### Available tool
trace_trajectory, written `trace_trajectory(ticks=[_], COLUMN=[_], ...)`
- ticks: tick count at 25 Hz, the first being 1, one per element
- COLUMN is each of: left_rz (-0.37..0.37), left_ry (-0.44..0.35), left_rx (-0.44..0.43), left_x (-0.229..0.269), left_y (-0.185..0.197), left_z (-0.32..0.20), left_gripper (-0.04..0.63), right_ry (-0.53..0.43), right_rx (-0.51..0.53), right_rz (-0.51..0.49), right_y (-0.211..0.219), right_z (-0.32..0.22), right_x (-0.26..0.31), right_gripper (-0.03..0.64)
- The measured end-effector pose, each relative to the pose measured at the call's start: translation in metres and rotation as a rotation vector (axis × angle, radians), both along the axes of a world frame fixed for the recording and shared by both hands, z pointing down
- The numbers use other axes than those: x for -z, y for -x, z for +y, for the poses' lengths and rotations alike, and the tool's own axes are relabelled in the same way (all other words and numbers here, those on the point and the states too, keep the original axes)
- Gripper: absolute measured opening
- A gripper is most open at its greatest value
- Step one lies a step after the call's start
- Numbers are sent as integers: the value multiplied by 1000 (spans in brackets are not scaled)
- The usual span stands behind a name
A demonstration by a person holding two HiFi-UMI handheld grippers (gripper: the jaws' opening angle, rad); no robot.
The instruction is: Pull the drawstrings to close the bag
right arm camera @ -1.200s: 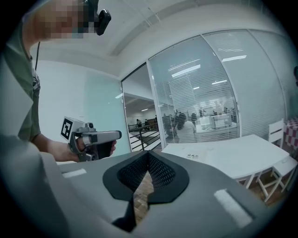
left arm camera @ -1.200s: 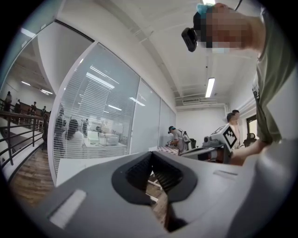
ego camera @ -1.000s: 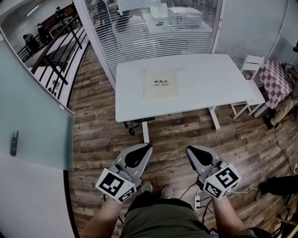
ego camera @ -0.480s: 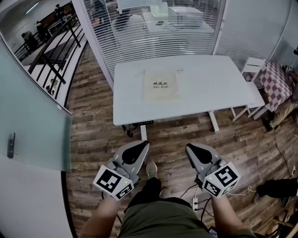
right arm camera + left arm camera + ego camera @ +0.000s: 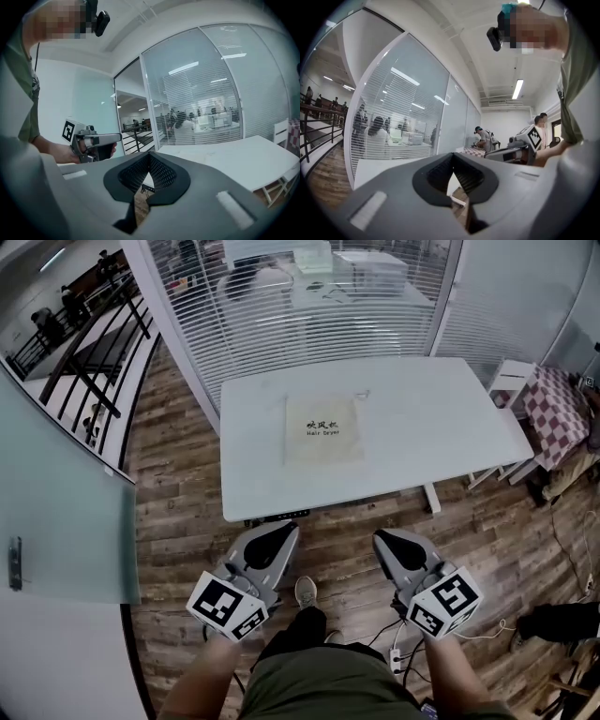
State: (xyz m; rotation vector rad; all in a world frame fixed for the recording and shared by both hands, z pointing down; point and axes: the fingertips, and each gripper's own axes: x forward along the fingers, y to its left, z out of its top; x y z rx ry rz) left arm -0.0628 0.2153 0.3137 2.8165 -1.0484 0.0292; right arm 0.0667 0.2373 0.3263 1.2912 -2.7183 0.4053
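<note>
A flat beige drawstring bag (image 5: 323,429) with dark print lies on the white table (image 5: 422,437), its thin drawstring (image 5: 361,395) trailing from the far right corner. Both grippers hang over the wooden floor, short of the table's near edge and well apart from the bag. In the head view my left gripper (image 5: 281,538) is shut and empty, as is my right gripper (image 5: 386,546). The left gripper view has its jaws (image 5: 451,163) meeting with nothing between them, the table (image 5: 389,166) beyond. The right gripper view shows the same for its jaws (image 5: 149,161).
A white stool (image 5: 511,376) and a checkered cloth (image 5: 555,407) stand right of the table. A power strip (image 5: 397,653) with cables lies on the floor by my feet. A glass wall with blinds (image 5: 309,306) runs behind the table, and a railing (image 5: 75,343) is at far left.
The table and bag have drawn nearer in the head view as the person steps forward. Both grippers keep their place in front of the body, still shut.
</note>
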Motion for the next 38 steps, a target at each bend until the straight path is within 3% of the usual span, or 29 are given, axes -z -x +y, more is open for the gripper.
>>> trace_trajectory(ticks=[17,27,38], left_rz=[-13,-37,-111], left_ry=[49,69,89], left_rx=[-21,-8,62], left_x=[-23,-43,-73], left_y=[48,55,43], left_z=[-146,-207,-290], left_gripper=[4,5,5], right_ry=[13,8,-11], right_rx=[-41,-58,-5], right_rz=[22,35,86], right_y=[37,29,-1], right_z=[-142,-202,-292], right_x=[-9,-19,-43], right_gripper=[8,8,8])
